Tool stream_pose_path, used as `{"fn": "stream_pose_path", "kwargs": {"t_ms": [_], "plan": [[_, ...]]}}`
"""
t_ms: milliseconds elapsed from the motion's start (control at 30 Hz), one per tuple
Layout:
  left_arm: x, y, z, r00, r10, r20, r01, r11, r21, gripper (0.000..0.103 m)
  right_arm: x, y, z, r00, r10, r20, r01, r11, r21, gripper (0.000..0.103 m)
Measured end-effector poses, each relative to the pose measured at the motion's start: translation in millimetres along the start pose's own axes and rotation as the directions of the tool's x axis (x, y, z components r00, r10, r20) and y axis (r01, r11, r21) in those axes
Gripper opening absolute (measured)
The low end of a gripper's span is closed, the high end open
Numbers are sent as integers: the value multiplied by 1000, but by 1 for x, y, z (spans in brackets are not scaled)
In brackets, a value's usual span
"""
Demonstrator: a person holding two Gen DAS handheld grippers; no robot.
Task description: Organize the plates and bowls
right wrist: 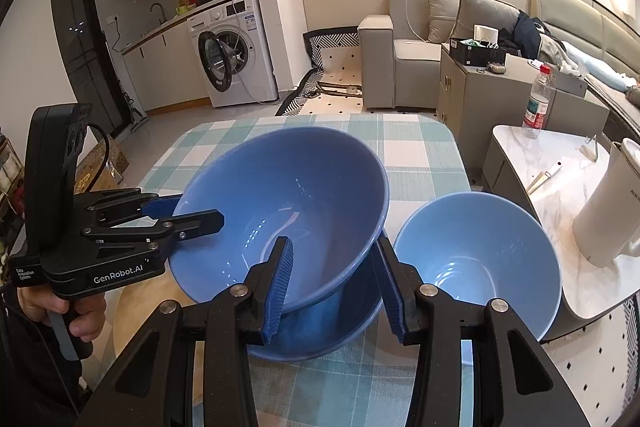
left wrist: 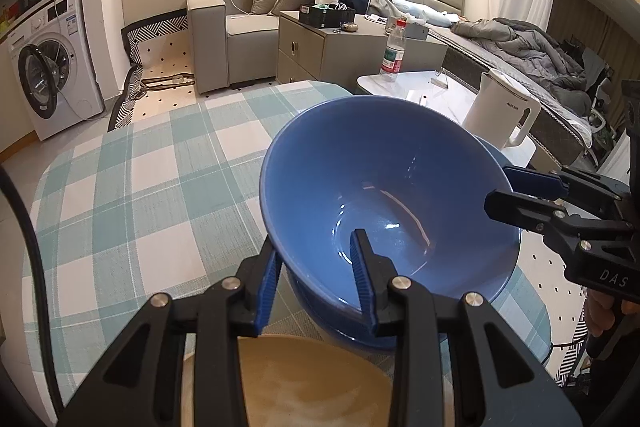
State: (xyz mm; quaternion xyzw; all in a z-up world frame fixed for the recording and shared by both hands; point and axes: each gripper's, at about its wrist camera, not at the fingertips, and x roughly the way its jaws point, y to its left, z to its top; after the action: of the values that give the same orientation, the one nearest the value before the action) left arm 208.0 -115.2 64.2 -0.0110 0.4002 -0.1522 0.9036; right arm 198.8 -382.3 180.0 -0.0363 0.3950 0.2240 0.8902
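- The left gripper (left wrist: 318, 269) is clamped on the near rim of the big blue bowl (left wrist: 384, 187), one pad inside and one outside.
- The right gripper (right wrist: 334, 285) pinches the same bowl's rim on its own side.
- The bowl, tilted, hangs just over another blue dish (right wrist: 320, 331) on the checked tablecloth (right wrist: 420, 163); whether they touch is unclear.
- In the right wrist view, a smaller blue bowl (right wrist: 476, 259) sits at 3 o'clock, nearer the right gripper.
- The coming move likely turns on levelling the bowl over that dish below.

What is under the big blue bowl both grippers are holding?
A second blue bowl sits beneath the big blue bowl, nested; only its lower wall shows. Its inside is covered.
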Motion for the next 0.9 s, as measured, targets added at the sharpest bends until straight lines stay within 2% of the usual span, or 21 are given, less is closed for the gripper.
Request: {"fn": "stream_pose_path", "kwargs": {"t_ms": [900], "plan": [[19,-6,-15,998,8,-59,-5,999,44,35,18,-4,-21,999,-12,-52,14,999,31,43]]}}
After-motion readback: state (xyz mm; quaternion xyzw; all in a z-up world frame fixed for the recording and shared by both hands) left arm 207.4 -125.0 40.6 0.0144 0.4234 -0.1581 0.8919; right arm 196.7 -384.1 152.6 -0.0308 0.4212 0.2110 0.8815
